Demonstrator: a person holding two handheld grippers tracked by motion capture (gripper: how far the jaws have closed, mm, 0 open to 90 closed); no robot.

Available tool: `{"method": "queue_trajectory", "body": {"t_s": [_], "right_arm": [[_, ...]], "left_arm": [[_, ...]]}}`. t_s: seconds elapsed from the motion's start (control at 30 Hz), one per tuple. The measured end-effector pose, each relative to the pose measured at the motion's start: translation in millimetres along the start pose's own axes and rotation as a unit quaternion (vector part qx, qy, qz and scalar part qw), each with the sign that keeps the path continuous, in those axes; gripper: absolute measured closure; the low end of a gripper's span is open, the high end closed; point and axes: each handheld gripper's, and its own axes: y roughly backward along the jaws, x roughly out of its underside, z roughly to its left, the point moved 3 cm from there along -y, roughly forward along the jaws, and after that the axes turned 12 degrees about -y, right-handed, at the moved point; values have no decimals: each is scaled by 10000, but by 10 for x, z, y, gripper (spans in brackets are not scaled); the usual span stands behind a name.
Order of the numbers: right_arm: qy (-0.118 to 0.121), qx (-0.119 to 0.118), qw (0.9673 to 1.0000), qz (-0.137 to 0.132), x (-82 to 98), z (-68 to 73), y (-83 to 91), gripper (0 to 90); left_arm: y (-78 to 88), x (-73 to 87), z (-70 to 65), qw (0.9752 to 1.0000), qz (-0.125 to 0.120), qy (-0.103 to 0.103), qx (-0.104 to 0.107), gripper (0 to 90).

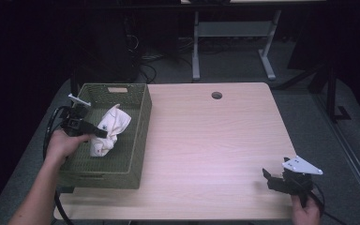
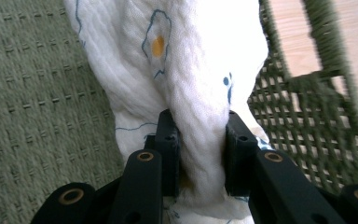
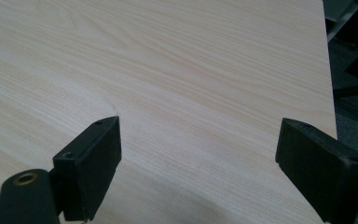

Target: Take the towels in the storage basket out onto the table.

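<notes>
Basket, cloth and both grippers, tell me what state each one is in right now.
Green woven basket: upright on the table, open-topped.
White cloth: bunched, inside the basket, pinched by the left gripper.
Left gripper: shut on the white cloth.
Right gripper: open, nothing between the jaws, over bare table.

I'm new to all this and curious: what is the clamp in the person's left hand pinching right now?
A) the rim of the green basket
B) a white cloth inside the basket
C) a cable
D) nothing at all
B: the left gripper has its jaws pressed on the white cloth inside the green woven basket.
</notes>
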Motion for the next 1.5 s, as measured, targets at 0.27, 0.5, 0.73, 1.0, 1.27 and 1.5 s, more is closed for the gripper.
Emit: {"method": "queue_trajectory", "body": {"t_s": [0.27, 0.5, 0.73, 1.0, 1.27, 1.5], "right_arm": [[6, 11, 10000, 8, -6, 6, 2, 139], [-27, 38, 10000, 5, -3, 3, 5, 138], [-41, 27, 10000, 7, -3, -3, 6, 138], [-42, 34, 10000, 24, -3, 0, 17, 139], [-32, 36, 10000, 7, -10, -2, 12, 138], [-63, 29, 10000, -16, -15, -4, 25, 139]], "left_arm": [[144, 1, -7, 9992, -274, 74, 281, 712], [248, -3, -6, 9981, -433, 87, 439, 711], [365, -42, -77, 9972, -547, 20, 513, 709], [413, -87, -166, 9962, -640, -106, 573, 708], [463, -118, -194, 9956, -695, -125, 615, 708], [531, -179, -296, 9944, -773, -232, 682, 708]]}}
